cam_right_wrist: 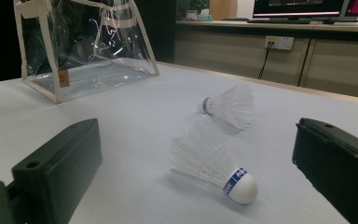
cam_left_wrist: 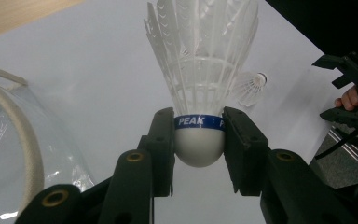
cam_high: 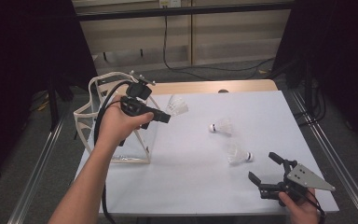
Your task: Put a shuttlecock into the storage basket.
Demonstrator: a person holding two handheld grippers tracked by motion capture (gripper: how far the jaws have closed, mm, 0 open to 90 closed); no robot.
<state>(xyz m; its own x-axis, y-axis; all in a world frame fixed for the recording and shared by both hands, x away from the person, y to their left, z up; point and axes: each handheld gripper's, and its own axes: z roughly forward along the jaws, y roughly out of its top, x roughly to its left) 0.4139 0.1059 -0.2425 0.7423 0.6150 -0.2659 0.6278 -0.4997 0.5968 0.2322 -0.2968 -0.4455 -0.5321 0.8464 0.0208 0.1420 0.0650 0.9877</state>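
Note:
My left gripper is held up beside the clear bag, shut on the white cork of a feather shuttlecock. In the left gripper view the jaws pinch the cork at its blue band, with the shuttlecock's feathers pointing away. Two more shuttlecocks lie on the white table top, one near the middle and one closer to me. My right gripper rests low at the front right, open, pointing at the nearer shuttlecock. The farther shuttlecock lies behind that one.
The clear bag with cream trim stands upright at the table's left edge, its mouth open upward. The white sheet covers most of the table, and a wooden strip shows at the back. Cables run on the floor beyond.

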